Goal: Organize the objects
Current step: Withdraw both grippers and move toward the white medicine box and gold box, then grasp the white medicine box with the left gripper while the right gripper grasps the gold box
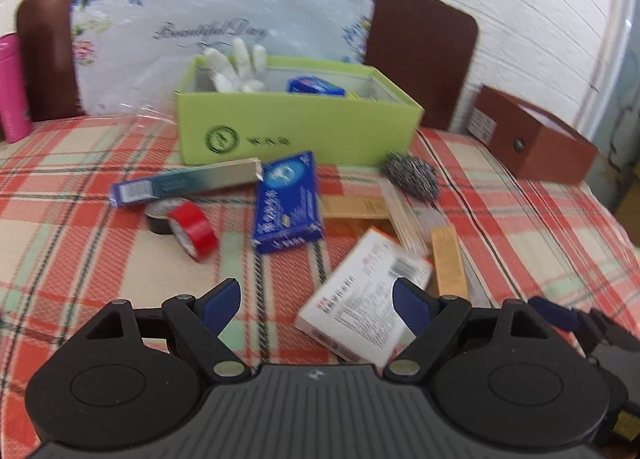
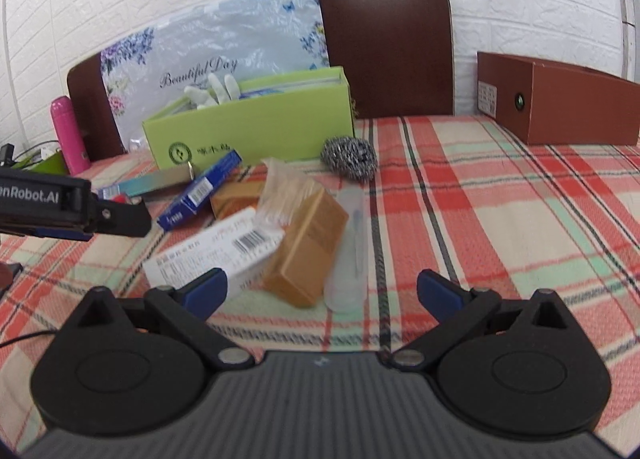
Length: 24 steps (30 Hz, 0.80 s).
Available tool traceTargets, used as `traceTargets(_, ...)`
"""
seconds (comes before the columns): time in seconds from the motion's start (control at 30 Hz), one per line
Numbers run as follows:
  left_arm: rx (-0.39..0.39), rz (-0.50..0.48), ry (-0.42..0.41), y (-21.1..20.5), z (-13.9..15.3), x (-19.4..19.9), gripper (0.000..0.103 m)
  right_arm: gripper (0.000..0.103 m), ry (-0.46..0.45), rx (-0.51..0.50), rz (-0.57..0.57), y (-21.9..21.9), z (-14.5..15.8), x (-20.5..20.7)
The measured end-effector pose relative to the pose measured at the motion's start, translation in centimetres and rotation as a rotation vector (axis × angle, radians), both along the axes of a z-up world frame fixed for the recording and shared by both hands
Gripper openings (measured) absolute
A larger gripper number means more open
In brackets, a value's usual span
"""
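- White carton (image 1: 362,301) lies on the plaid cloth (image 1: 80,259), its near edge hidden behind the left gripper (image 1: 316,301), fingers spread, empty.
- Right gripper (image 2: 322,293) spread, empty, before a tan box (image 2: 306,245).
- Green box (image 1: 296,131) behind holds a white glove (image 1: 238,67); its other contents blur.

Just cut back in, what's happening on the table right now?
A tidy-up is under way. Both grippers are open and hold nothing. The left gripper hovers over the white box; the right gripper faces the tan box. The green box already holds white gloves and a blue pack. The tape rolls, blue boxes and steel scourer are loose on the plaid cloth.
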<state>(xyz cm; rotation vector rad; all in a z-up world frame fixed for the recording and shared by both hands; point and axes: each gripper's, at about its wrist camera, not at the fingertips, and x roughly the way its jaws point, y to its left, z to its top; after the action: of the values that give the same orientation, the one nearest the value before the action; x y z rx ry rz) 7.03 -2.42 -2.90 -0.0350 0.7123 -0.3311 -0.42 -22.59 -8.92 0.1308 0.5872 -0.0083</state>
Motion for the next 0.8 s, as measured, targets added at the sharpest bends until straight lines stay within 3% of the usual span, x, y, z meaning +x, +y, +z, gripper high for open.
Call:
traceTargets(0.3, 0.110, -0.146, 0.027, -4.1, -3.5, 2.3, 0.086, 0.103, 0.030, 0.005, -0.074, -2.0, -0.8, -0.6)
traceTargets(0.5, 0.110, -0.100, 0.021, -3.8, -4.0, 2.4, 0.081, 0.102, 0.009, 0.030, -0.084, -2.6, -0.3, -0.1)
traceTargets(0.63, 0.129, 0.000, 0.045, -2.5, -3.5, 0.9, 0.076, 0.083, 0.007, 0.091, -0.019, -1.7, -0.1, 1.9)
traceTargets(0.7, 0.119, 0.035, 0.055, -1.6, -3.5, 0.1, 0.075, 0.068, 0.023, 0.114, 0.020, -1.0, -0.6, 3.2)
traceTargets(0.8, 0.108, 0.059, 0.060, -0.4, -3.5, -1.3, 0.075, 0.067, 0.025, 0.109, 0.040, 0.2, -1.0, 4.6)
